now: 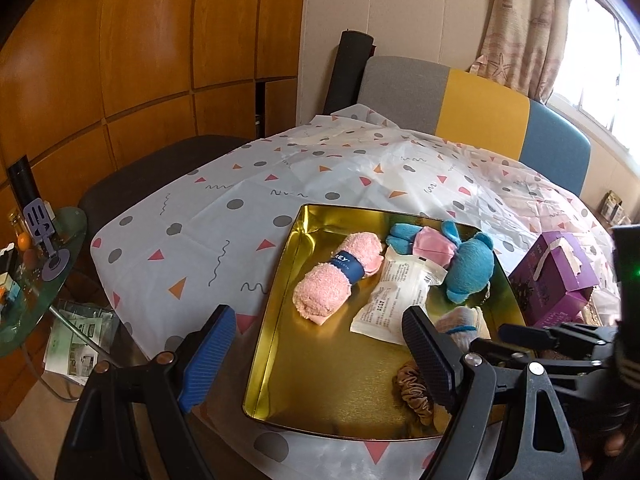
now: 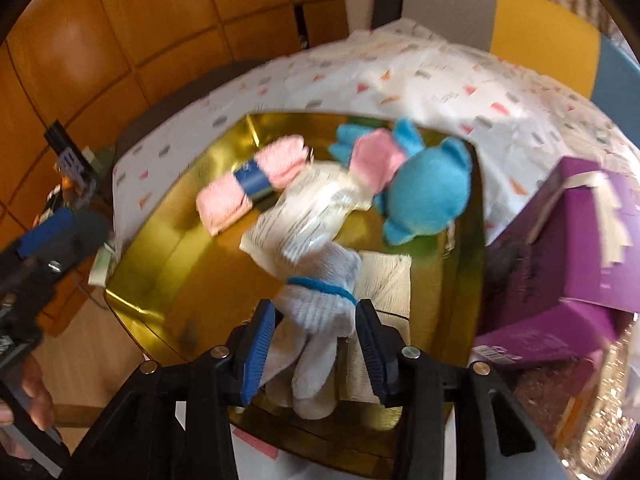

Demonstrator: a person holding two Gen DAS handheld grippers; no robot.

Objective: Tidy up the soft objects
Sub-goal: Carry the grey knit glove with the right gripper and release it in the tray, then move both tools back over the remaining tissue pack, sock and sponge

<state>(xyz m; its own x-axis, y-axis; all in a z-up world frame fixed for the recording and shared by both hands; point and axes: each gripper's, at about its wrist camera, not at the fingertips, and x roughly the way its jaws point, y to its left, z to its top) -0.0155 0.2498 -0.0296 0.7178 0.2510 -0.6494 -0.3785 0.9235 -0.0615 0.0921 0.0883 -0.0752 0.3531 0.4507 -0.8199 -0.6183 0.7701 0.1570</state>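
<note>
A gold tray (image 1: 276,344) (image 2: 168,264) on the patterned tablecloth holds a pink rolled towel (image 1: 332,280) (image 2: 244,192), a white packet (image 1: 396,292) (image 2: 304,216), a blue plush toy (image 1: 468,264) (image 2: 424,196) and a brown scrunchie (image 1: 414,394). My right gripper (image 2: 316,344) is shut on a white knit glove with a blue band (image 2: 320,304) (image 1: 464,320), over the tray's near right part above a folded white cloth (image 2: 388,280). My left gripper (image 1: 320,344) is open and empty above the tray's near left edge.
A purple box (image 1: 556,276) (image 2: 572,256) stands right of the tray. A multicoloured chair (image 1: 480,108) is behind the table. A glass side table (image 1: 36,280) with small items stands at the left. Wooden cabinets line the back wall.
</note>
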